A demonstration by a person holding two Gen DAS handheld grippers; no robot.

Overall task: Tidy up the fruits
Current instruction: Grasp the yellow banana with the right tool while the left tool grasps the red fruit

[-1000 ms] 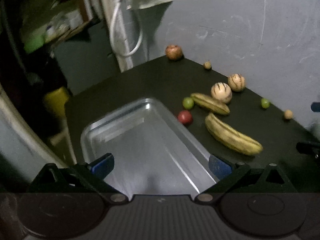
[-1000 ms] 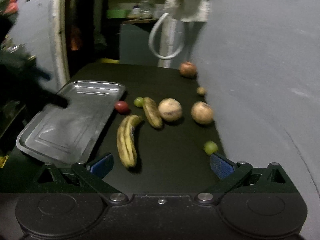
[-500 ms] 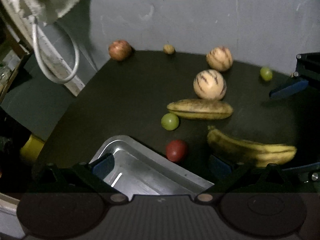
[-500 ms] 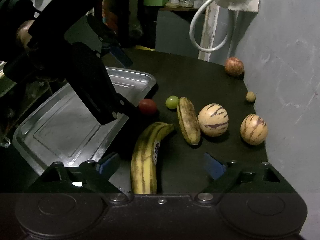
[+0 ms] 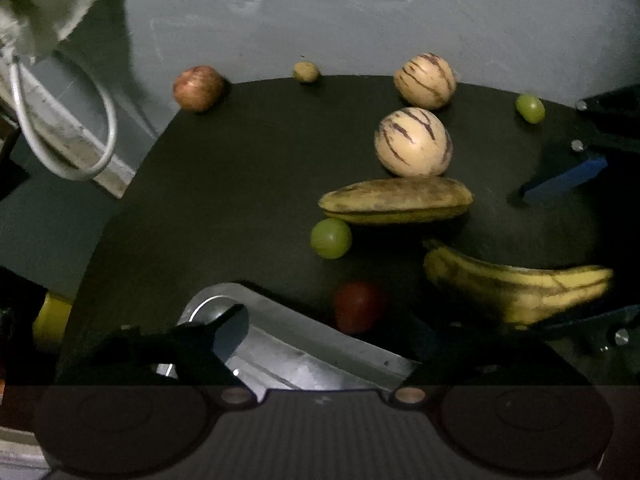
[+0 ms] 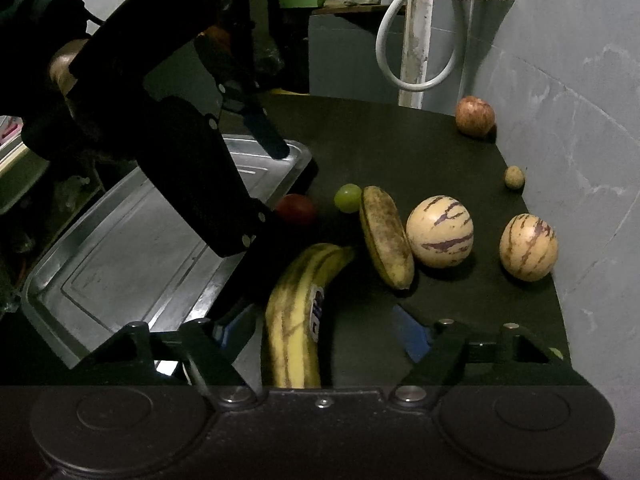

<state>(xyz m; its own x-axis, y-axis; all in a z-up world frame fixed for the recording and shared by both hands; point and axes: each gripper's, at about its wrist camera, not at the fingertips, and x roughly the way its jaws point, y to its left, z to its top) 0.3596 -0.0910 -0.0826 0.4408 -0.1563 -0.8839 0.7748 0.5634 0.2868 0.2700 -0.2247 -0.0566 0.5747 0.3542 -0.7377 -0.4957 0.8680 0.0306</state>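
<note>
A long yellow banana point(image 6: 296, 320) lies between the open fingers of my right gripper point(image 6: 324, 334); the pads stand apart from it. It shows at right in the left wrist view point(image 5: 516, 284). My left gripper point(image 5: 332, 332) is open over the corner of the metal tray point(image 5: 288, 344), with a red fruit point(image 5: 358, 306) just ahead between its fingers. In the right wrist view the left gripper point(image 6: 256, 184) hangs over the tray point(image 6: 120, 248). A spotted short banana point(image 5: 396, 201), two striped melons point(image 5: 413, 142) point(image 5: 425, 80) and a green fruit point(image 5: 331, 238) lie beyond.
A red apple point(image 5: 198, 88), a small brown fruit point(image 5: 305, 71) and another green fruit point(image 5: 530, 108) lie by the grey wall point(image 5: 360, 12) at the black table's far edge. A white hose loop point(image 6: 416, 52) hangs behind the table.
My right gripper has moved forward so the long banana now lies between its fingers. My left gripper has come lower and closer to the red fruit at the tray corner.
</note>
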